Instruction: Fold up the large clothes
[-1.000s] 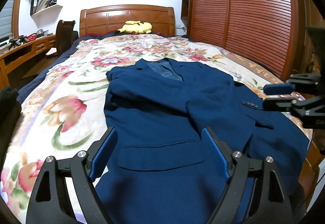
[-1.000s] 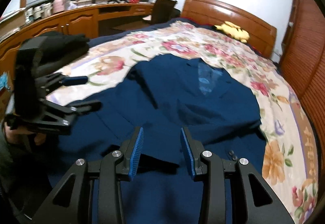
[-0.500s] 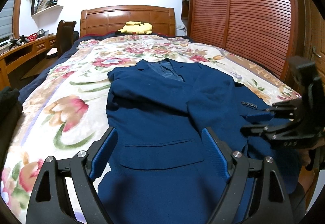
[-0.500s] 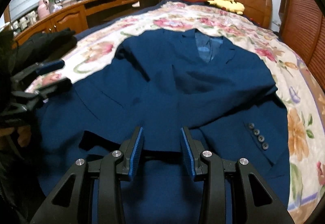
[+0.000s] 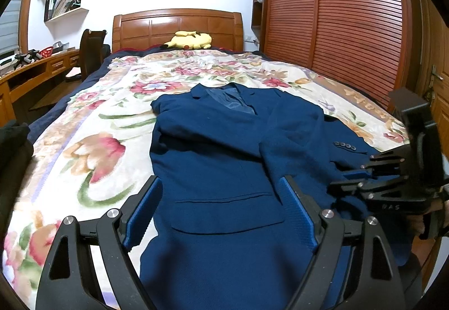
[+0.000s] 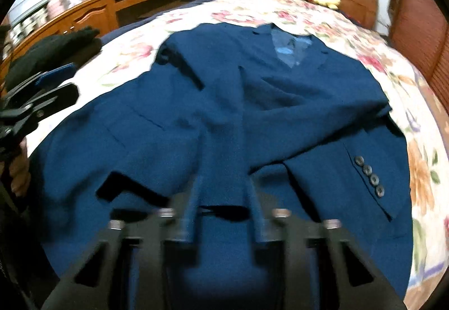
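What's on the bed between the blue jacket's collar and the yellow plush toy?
Only bare floral bedspread lies between the jacket collar and the plush toy, clearest in the left wrist view.

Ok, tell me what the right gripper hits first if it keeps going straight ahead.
Probably the jacket: the right gripper, jaws parted and empty, points down at its lower front. Motion blur leaves the gap unclear.

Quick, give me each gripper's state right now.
Left gripper: open wide, holding nothing, above the navy blue suit jacket.
Right gripper: open, narrower gap, nothing held; its image is motion-blurred.
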`<state>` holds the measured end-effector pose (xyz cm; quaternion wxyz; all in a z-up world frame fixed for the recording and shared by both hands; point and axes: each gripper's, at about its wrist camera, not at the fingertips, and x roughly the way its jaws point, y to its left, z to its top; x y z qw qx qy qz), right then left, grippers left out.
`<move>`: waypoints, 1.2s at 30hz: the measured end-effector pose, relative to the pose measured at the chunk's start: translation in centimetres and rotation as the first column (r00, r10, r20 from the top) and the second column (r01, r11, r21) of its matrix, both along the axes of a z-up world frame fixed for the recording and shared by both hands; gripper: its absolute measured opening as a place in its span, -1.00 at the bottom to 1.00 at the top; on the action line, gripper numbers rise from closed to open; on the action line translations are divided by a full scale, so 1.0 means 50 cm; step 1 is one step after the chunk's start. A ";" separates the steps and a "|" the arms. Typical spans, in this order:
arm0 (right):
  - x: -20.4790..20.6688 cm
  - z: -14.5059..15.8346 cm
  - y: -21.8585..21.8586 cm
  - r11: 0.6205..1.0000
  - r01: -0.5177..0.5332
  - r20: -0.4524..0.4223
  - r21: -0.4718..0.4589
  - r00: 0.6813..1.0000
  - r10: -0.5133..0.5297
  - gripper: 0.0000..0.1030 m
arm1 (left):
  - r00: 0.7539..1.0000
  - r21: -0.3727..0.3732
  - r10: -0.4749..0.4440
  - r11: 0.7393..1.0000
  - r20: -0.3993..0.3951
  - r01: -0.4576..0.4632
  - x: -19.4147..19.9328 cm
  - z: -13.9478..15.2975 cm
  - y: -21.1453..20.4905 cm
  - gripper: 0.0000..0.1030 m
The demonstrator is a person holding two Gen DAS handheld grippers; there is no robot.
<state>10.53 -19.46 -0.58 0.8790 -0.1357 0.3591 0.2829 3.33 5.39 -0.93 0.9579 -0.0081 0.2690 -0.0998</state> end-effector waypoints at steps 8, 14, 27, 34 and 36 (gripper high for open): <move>-0.011 0.065 0.050 0.993 -0.111 0.100 0.030 0.989 0.108 -0.89 | 1.000 -0.012 0.026 1.000 0.000 -0.026 -0.007 0.001 0.032 0.65; -0.001 0.094 0.100 0.983 -0.164 0.131 0.085 0.980 0.152 -0.88 | 0.998 -0.028 0.057 0.998 -0.004 -0.057 -0.004 -0.002 0.065 0.65; 0.021 0.095 0.032 0.992 -0.031 0.203 0.118 0.979 0.006 -0.09 | 0.999 -0.027 0.046 0.999 -0.002 -0.047 -0.003 -0.007 0.059 0.65; 0.058 0.024 -0.056 0.993 0.110 0.174 0.045 0.978 -0.117 -0.09 | 1.000 -0.033 -0.006 0.999 -0.003 0.006 -0.003 -0.004 0.022 0.65; 0.065 0.001 -0.082 0.989 0.147 0.169 0.031 0.974 -0.150 -0.09 | 0.999 -0.033 -0.035 0.999 -0.008 0.035 -0.003 -0.005 0.003 0.65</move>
